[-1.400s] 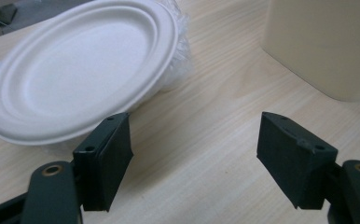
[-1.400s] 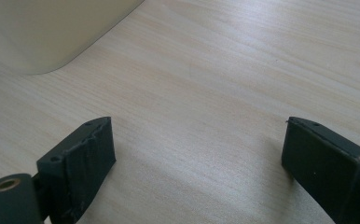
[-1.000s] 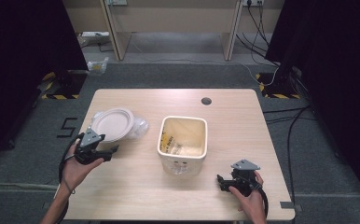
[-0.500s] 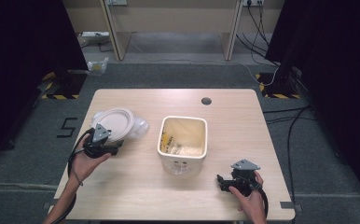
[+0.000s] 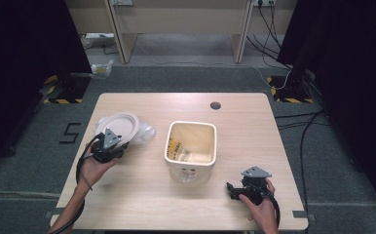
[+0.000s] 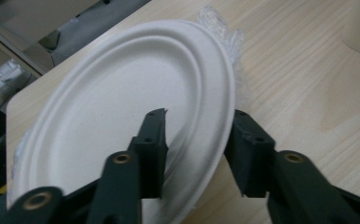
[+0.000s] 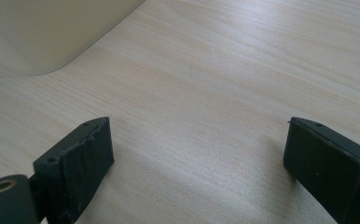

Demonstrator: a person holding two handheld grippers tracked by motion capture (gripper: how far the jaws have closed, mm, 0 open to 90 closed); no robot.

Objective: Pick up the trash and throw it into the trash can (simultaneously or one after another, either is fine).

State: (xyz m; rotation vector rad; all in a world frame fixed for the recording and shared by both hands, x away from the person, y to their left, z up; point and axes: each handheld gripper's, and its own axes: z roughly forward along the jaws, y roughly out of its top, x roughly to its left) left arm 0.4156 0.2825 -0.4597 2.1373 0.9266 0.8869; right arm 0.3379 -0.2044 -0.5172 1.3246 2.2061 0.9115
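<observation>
While moulded ridges ring it, left tongs (image 6: pixel 197 140) straddle the round plate (image 6: pixel 122 107).

The left gripper (image 5: pixel 109 147) sits at the near edge of a white paper plate (image 5: pixel 119 124), with clear crumpled plastic (image 5: pixel 146 131) just beyond it. Off to its right stands a cream square bin (image 5: pixel 191 151). The right gripper (image 5: pixel 247 187) rests on the table (image 5: pixel 254 122), near the bin's front right corner.
</observation>
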